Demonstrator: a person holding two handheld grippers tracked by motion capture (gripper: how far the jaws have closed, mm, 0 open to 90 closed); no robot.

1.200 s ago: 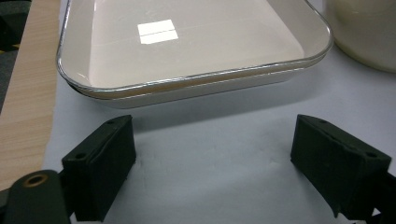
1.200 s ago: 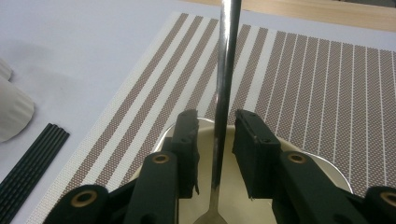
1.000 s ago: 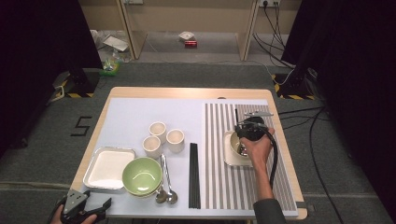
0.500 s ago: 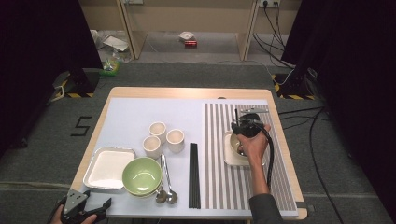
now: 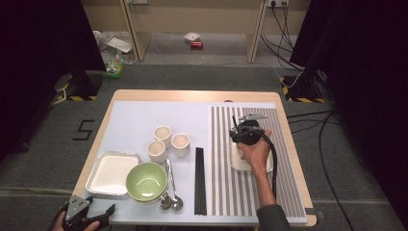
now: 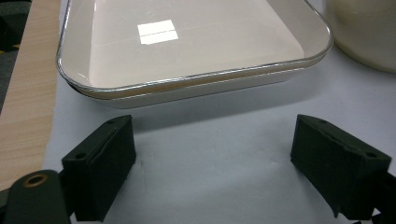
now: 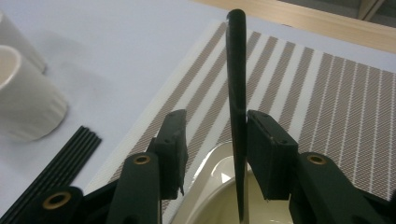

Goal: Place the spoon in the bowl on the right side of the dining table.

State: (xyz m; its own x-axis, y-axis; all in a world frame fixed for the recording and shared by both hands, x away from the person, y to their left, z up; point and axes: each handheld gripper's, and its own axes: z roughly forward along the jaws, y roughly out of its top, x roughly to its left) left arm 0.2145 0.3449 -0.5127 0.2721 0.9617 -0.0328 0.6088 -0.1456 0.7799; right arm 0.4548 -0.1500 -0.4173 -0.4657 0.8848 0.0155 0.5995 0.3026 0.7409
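step: placing a black spoon (image 7: 237, 93) into the small white dish (image 5: 239, 162) on the striped mat (image 5: 284, 187); judged release phase
right gripper (image 7: 215, 154): jaws have just been opening, now partly apart; spoon handle stands upright between them, against the right-hand jaw, clear gap to the left-hand one — reads as let go, not clamped
spoon position: between the jaws, lower end down in the dish directly under the gripper
left gripper (image 6: 212, 158): wide, nothing between jaws; hovering low over the table, square tray (image 6: 187, 88) just ahead of it
next move: lift right gripper straight up and clear without knocking the handle; spoon may tip against the dish rim
other stock: chopsticks (image 7: 51, 163) and cups (image 7: 23, 98) off to the right gripper's left
writing: none readable on dishes or mat; floor marking "5" (image 5: 84, 130) left of the table
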